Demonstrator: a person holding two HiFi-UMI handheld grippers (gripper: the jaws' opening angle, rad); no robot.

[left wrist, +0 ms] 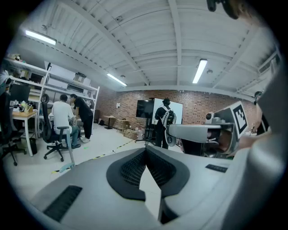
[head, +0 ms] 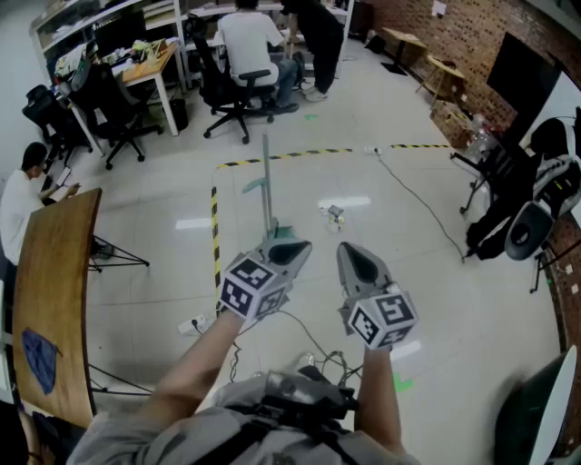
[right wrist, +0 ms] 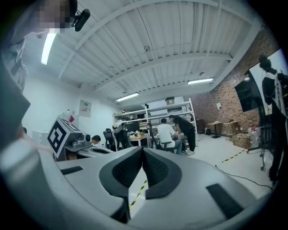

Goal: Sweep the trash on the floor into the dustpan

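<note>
I see a curved wooden table [head: 54, 272] on my left, a white-shirted person [head: 247, 36] on an office chair [head: 250, 84] ahead, hazard tape [head: 215, 232] and a black cable [head: 422, 204] on the floor [head: 381, 118], brick wall [head: 454, 36] right.

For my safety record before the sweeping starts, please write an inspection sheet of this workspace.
Surface: pale tiled floor, yellow-black tape line.
Job's things: long-handled tool standing upright; small trash to its right, apart.
Clutter: power strip on the floor.
Grippers: left hand-held gripper and right hand-held gripper both shut, empty.
Cables: one cable across the floor.
Surroundings: wooden table at left; people at desks; brick wall.
</note>
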